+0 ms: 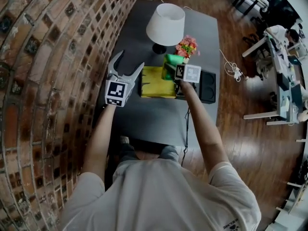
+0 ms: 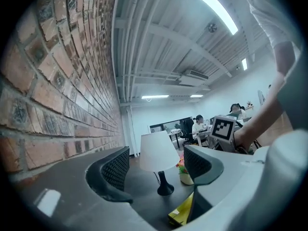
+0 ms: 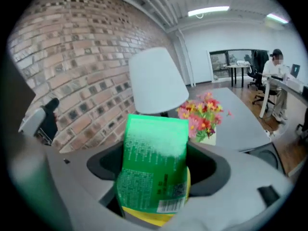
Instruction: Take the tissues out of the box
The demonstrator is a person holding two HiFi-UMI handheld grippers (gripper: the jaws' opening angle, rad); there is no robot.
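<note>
Two risks from here. First, the green tissue pack [image 3: 155,167] sits tilted in the right gripper [image 3: 156,177]; the jaws are closed on its lower half and the top leans free; I judge the soft wrapper could slide or twist out if I swing fast. Second, the pack's bottom is right over the yellow box [image 1: 156,83]; I cannot tell if it is clear of the opening; nothing pins the box, so a snag could drag it along the bench [image 1: 154,119]. The left gripper [image 1: 129,61] hangs raised to the box's left, jaws wide, nothing between them; I could use it to steady the box.

Room: the brick wall [image 1: 43,57] is close on the left, so there is little swing there; the lamp [image 1: 165,24] and flower pot [image 1: 187,46] stand just behind the box, so carrying forward risks clipping the shade or the flowers; a black speaker [image 1: 208,86] sits just beside the box on the right. Open bench is on the near side, toward me; I'd set the pack down there, short of the near edge.
</note>
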